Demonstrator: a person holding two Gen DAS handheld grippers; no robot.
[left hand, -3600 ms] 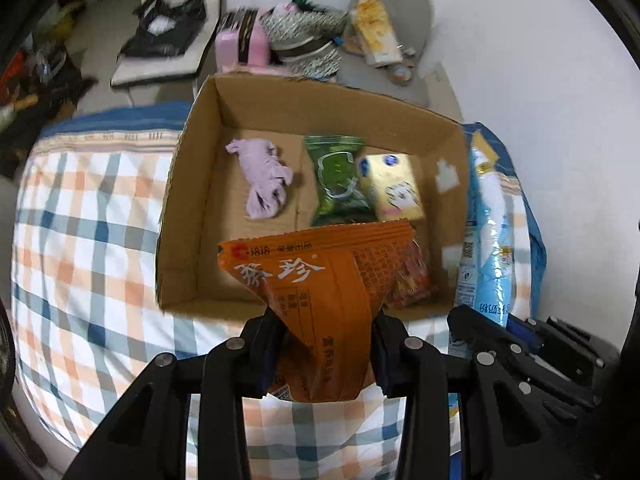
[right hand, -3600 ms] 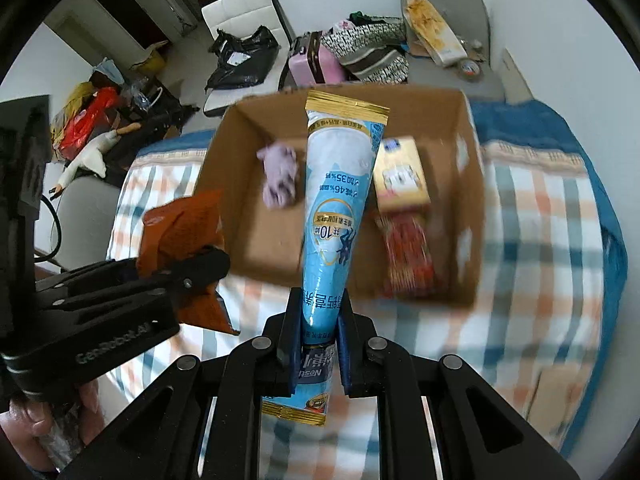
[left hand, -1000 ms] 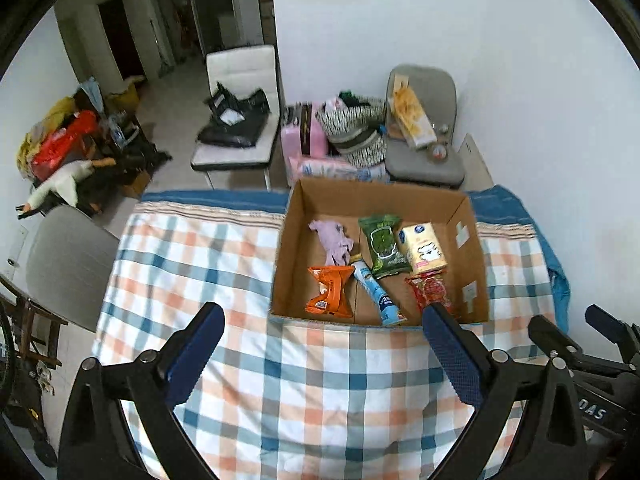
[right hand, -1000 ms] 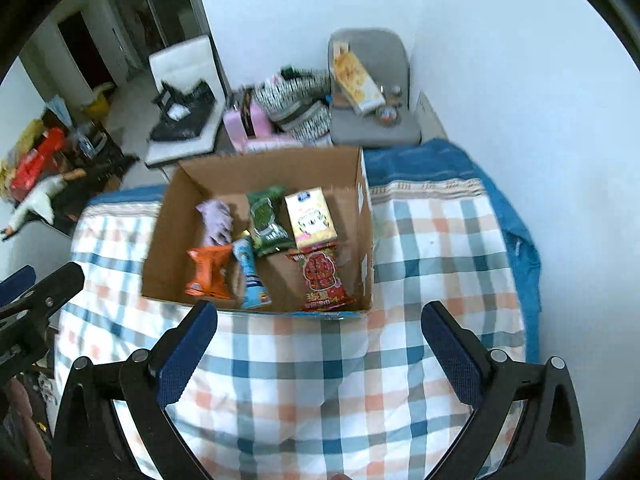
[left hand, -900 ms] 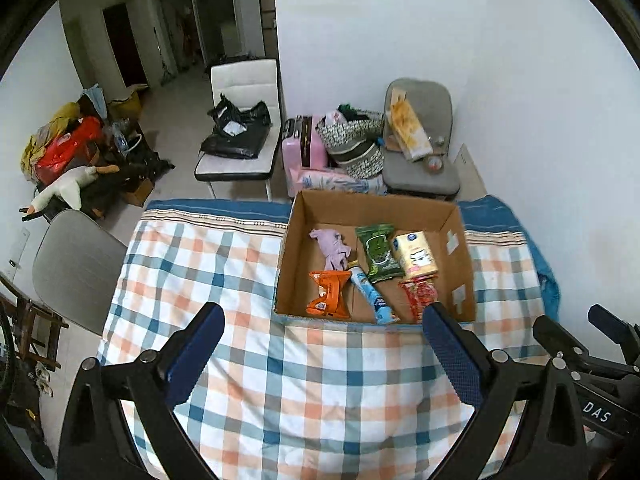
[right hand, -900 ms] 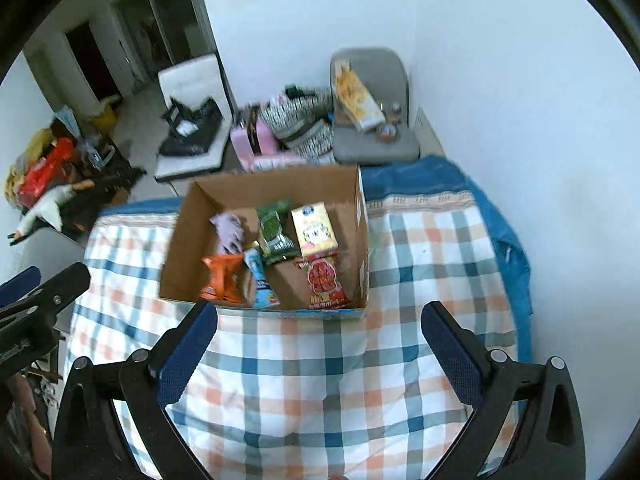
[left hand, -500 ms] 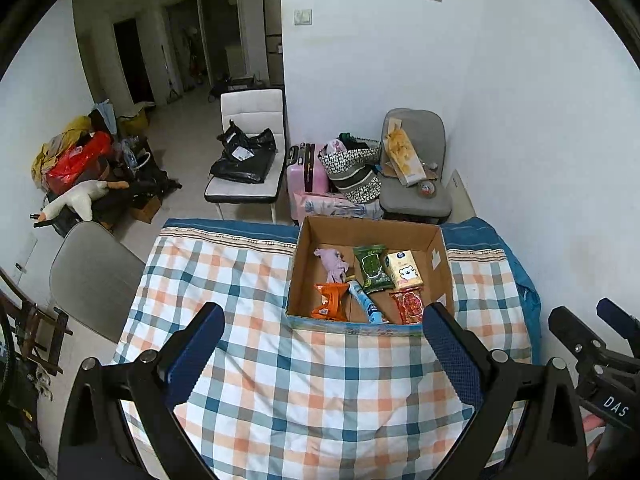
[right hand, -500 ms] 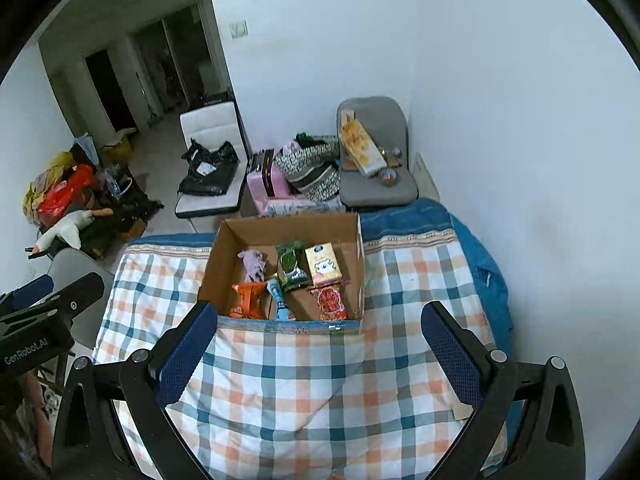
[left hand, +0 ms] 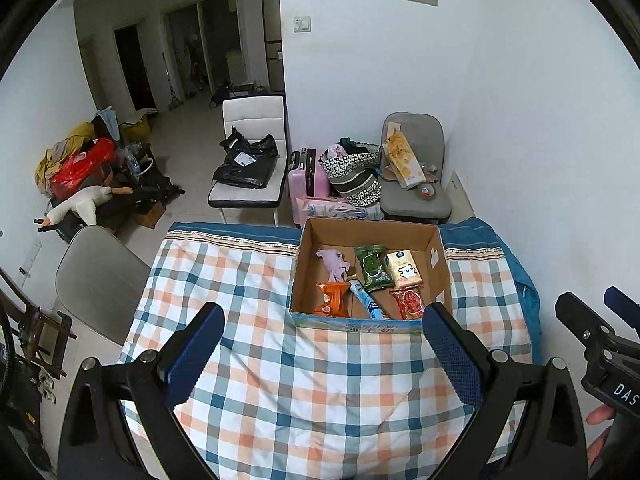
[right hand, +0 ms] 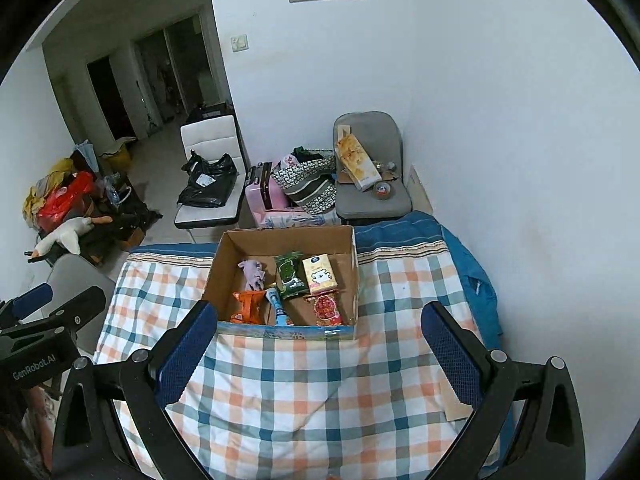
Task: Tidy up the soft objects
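An open cardboard box [left hand: 438,264] [right hand: 224,264] stands at the far side of a checked cloth [left hand: 280,380] [right hand: 320,392]. In it lie an orange packet [left hand: 332,299] [right hand: 247,307], a blue tube pack [left hand: 366,300] [right hand: 278,306], a lilac cloth [left hand: 334,262] [right hand: 253,272], a green pack [left hand: 374,268] [right hand: 290,274], a yellow tissue pack [left hand: 403,269] [right hand: 319,274] and a red packet [left hand: 409,304] [right hand: 327,308]. My left gripper [left hand: 324,354] and right gripper [right hand: 318,344] are both open, empty, held high and well back from the box.
Beyond the table stand a white chair with a black bag [left hand: 248,164], a pink suitcase [left hand: 306,174], a patterned bag [left hand: 354,176] and a grey chair [left hand: 416,196]. A grey chair back [left hand: 100,284] is at the table's left. A white wall is on the right.
3.6 s ago my left gripper held the orange packet and my right the blue tube pack; both now lie in the box. Both grippers have opened and pulled up and back.
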